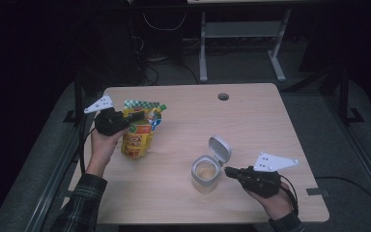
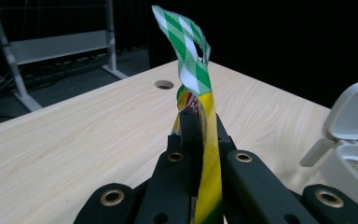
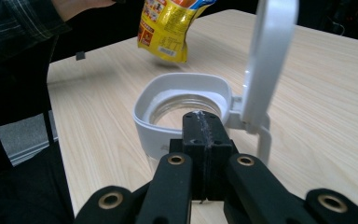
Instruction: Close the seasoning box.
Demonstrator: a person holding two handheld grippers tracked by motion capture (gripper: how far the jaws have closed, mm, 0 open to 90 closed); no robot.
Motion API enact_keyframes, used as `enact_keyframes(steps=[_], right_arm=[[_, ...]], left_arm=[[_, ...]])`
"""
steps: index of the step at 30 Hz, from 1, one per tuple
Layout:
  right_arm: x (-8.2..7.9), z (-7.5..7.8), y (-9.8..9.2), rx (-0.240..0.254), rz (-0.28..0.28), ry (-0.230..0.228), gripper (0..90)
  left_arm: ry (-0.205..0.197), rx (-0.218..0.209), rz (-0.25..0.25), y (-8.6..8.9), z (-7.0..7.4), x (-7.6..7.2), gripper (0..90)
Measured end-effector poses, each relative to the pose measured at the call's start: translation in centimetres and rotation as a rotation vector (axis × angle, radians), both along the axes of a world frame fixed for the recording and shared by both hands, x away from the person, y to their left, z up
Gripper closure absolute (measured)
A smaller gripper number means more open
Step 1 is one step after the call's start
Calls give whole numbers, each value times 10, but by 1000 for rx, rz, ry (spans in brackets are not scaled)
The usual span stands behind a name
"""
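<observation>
A light wooden bench (image 1: pixel 251 121) with a round cable hole (image 1: pixel 223 96) stands on grey carpet (image 1: pixel 319 111) in a dim room; behind the bench, a white-legged table frame (image 1: pixel 241 34) and loose cables (image 1: pixel 159 58).

The left gripper (image 1: pixel 136 117) is held raised at the left side of the counter (image 1: pixel 251 121), its jaws pressed together on the upper edge of a yellow pouch (image 1: pixel 139 135). The right gripper (image 1: pixel 228 170) is held low at the right, pointed leftward, jaws pressed together with nothing between them. A plaid sleeve (image 1: pixel 83 203) is seen, dimly, on the left forearm.
</observation>
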State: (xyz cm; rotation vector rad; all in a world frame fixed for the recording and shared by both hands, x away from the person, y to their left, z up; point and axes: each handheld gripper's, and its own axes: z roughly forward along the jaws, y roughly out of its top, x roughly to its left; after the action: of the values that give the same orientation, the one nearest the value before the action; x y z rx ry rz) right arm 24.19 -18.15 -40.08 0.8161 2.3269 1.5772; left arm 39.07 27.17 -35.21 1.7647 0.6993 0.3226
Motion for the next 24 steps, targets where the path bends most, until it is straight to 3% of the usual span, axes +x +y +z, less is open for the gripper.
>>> enact_keyframes(steps=[3,7,8,24], right_arm=[[-1,-1,-5,2,-10,4,899],[-1,-2,-10,-1,-26,5,899],[-1,-2,-12,-2,-29,6,899],[6,-6,-21,-12,-67,8,899]], left_arm=[[-3,13,8,3,-6,-2,898],[0,4,12,8,-14,-7,897],[-8,-17,13,12,-17,-10,897],[-45,-1,56,39,-22,-49,887]])
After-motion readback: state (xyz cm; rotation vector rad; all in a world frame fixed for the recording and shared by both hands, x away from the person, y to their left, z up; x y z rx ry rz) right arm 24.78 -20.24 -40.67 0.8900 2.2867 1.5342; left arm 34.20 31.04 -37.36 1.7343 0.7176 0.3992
